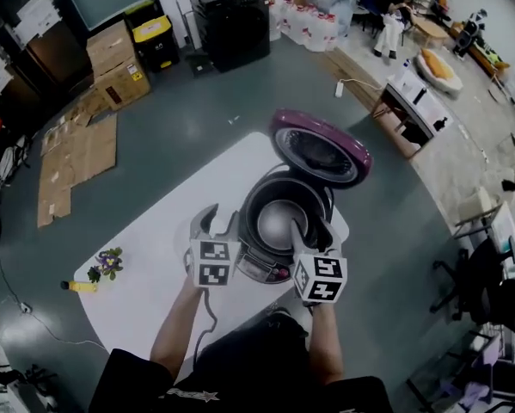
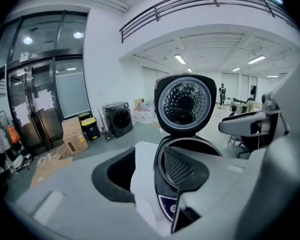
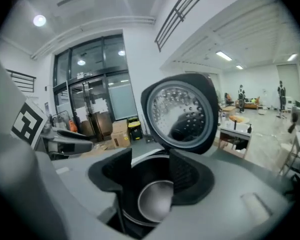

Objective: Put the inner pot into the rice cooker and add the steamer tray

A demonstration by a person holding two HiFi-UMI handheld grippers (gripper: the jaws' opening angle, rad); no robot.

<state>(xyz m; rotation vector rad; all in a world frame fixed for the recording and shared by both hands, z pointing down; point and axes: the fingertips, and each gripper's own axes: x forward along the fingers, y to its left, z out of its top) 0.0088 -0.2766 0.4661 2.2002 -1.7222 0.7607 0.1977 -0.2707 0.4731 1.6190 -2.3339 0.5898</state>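
Can't read any writing here: the print on the purple control panel (image 1: 270,272) is too small, and the gripper cubes only carry black-and-white square markers. The rice cooker (image 1: 245,218) sits by the tabletop's (image 1: 154,291) right edge with its purple-rimmed lid (image 1: 319,149) flipped up, and the inner pot (image 1: 278,224) is already down inside it. The left gripper (image 1: 219,222) hangs just beside the cooker's left side, jaws partly spread and pinching nothing. The right gripper (image 1: 313,231) hovers over the cooker's near rim, jaws spread wide and empty, looking straight down into the pot. A little bunch of flowers (image 1: 109,263) lies near the tabletop's left edge.
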